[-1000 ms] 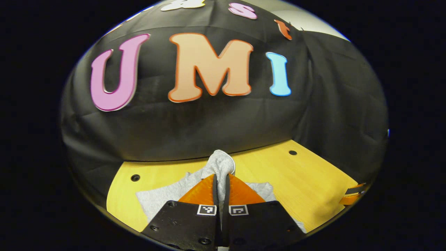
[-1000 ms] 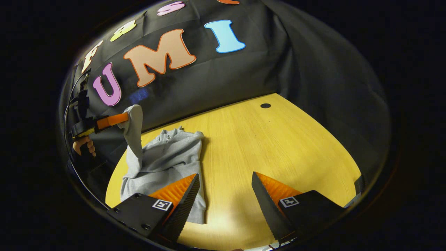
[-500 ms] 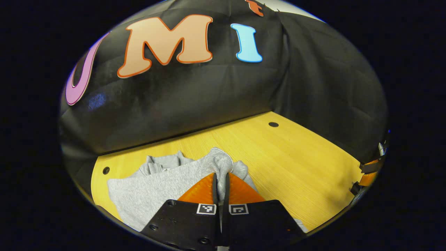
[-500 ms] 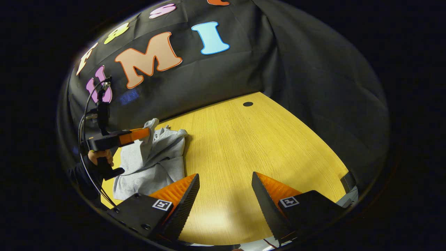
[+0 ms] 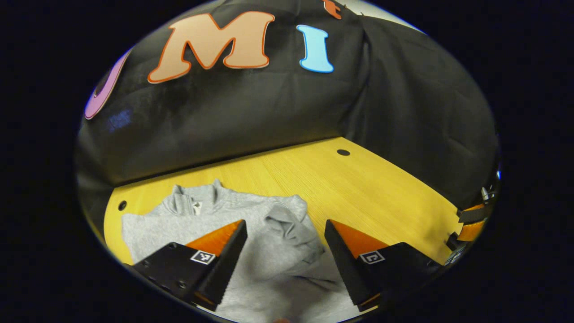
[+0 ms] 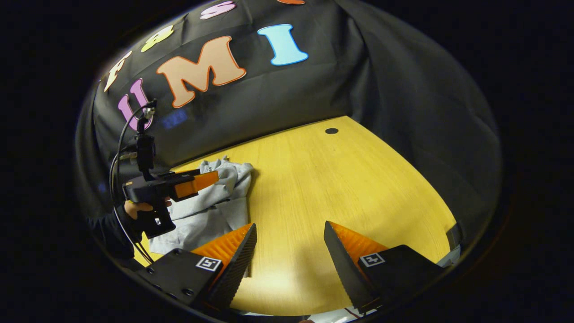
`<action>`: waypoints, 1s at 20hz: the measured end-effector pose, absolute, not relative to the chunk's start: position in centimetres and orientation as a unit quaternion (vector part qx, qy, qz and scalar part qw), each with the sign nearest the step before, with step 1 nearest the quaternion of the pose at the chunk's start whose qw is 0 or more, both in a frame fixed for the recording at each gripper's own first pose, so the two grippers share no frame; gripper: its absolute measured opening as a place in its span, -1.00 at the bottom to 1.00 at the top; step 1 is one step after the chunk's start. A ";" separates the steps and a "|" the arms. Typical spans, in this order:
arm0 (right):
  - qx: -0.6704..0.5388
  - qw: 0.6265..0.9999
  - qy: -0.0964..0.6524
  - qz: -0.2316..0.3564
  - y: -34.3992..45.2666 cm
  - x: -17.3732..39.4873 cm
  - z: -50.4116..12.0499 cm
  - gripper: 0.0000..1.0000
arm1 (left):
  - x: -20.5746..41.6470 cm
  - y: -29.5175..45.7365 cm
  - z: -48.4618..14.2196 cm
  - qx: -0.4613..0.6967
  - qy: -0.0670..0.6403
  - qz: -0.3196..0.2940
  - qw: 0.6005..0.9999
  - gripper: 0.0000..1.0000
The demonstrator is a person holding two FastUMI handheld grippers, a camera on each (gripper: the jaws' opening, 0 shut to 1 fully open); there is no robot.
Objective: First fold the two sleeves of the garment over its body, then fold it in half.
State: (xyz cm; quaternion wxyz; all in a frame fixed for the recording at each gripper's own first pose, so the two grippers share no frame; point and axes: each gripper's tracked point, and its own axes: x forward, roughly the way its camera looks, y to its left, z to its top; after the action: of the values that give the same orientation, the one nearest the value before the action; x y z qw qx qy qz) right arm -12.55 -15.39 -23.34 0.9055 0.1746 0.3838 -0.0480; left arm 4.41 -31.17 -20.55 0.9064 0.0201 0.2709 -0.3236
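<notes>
A grey sweatshirt [image 5: 233,220] lies flat on the yellow wooden table [image 5: 381,193], collar toward the back wall. One sleeve [image 5: 287,233] lies crumpled across its body. My left gripper [image 5: 285,233] hovers open just above that sleeve, nothing between its fingers. In the right gripper view the same sweatshirt [image 6: 215,206] sits at the table's left, with the left gripper [image 6: 210,178] over it, held by a hand [image 6: 136,208]. My right gripper [image 6: 289,237] stands open over bare table to the right of the garment.
Black cloth walls close in the back and right sides. Small round holes [image 5: 343,152] [image 5: 122,205] mark the tabletop. The right gripper's body [image 5: 471,222] shows at the right edge of the left gripper view. Bare wood [image 6: 341,188] stretches right of the garment.
The left gripper carried the sleeve down over the sweatshirt's body, then opened and let it go. The sleeve now rests on the garment. The right gripper stayed open and barely moved.
</notes>
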 end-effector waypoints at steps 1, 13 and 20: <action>0.174 0.906 0.384 -0.040 -14.6 -12.1 -23.5 0.92 | 4.4 -29.9 -20.1 0.021 0.263 -0.315 0.912 0.94; 0.132 0.903 0.406 0.046 -3.4 -8.0 -26.5 0.93 | -0.7 -8.6 -21.3 -0.004 0.297 -0.170 0.940 0.94; 0.082 0.893 0.439 0.048 -1.9 -10.3 -30.1 0.93 | -6.2 -1.7 -26.3 -0.016 0.366 -0.125 0.922 0.96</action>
State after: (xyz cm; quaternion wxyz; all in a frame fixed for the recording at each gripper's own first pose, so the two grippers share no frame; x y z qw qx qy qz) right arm -10.31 -1.89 -30.06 0.8934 0.0824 0.4391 0.0476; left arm -6.22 -1.69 -26.31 0.9221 -0.0163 0.3659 -0.1251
